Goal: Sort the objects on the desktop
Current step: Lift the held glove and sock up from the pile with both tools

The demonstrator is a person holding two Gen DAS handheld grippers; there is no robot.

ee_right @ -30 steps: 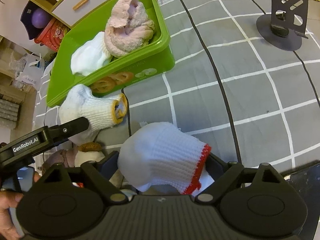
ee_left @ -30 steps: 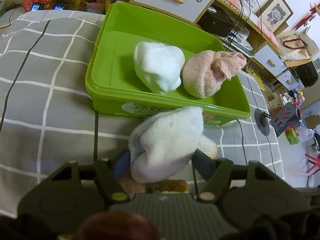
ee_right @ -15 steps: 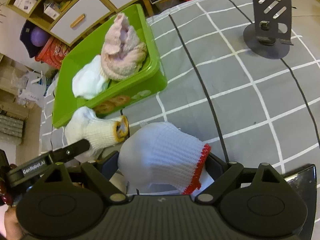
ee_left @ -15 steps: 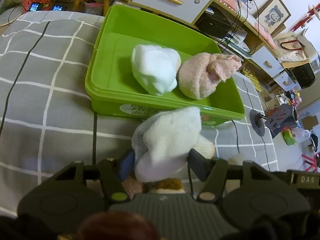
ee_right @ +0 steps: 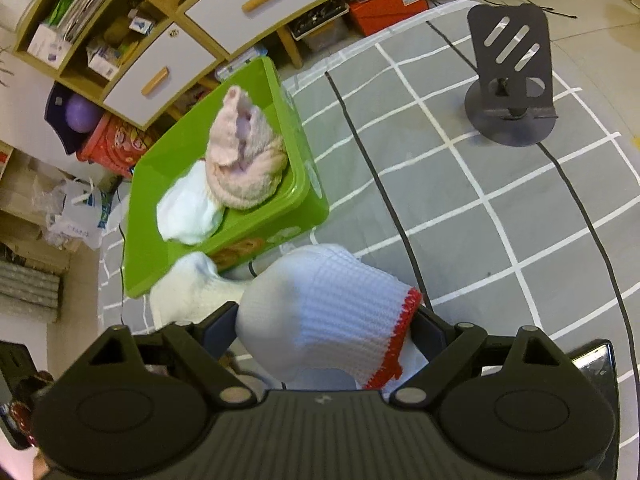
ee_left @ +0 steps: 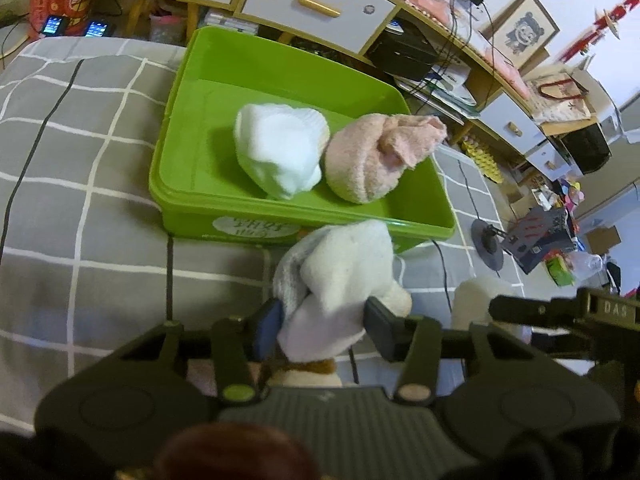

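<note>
Cluttered room, grey bedspread [ee_left: 80,184] with a white and black grid, white drawers with wooden handles behind it. Left gripper [ee_left: 324,320] points steeply down at the near edge of the cover; its jaws have just been closing and now pinch a cream bundled glove [ee_left: 340,272] from both sides, blue pad on the left, dark pad on the right, fabric bulging up between them. Something brown and furry sits under the glove, too hidden to name. Just beyond the glove stands the green plastic bin [ee_left: 200,208], front wall touching or nearly touching the glove's far side. Inside the bin: a white rolled bundle [ee_left: 280,152] on the left and a pink fuzzy bundle [ee_left: 368,160] on the right, touching each other. Right gripper [ee_right: 324,320] holds a white knit glove with a red hem [ee_right: 328,316], jaws spread wide but pressed against both of its sides, red hem on the right side. In the right wrist view the cream glove shows just left of the white one, near the bin's corner. In the left wrist view the right gripper's dark finger reaches in from the right edge. A dark metal phone stand [ee_right: 512,80] sits farther out on the bedspread, well apart from the bin. Red snack box and purple ball by the drawers.
</note>
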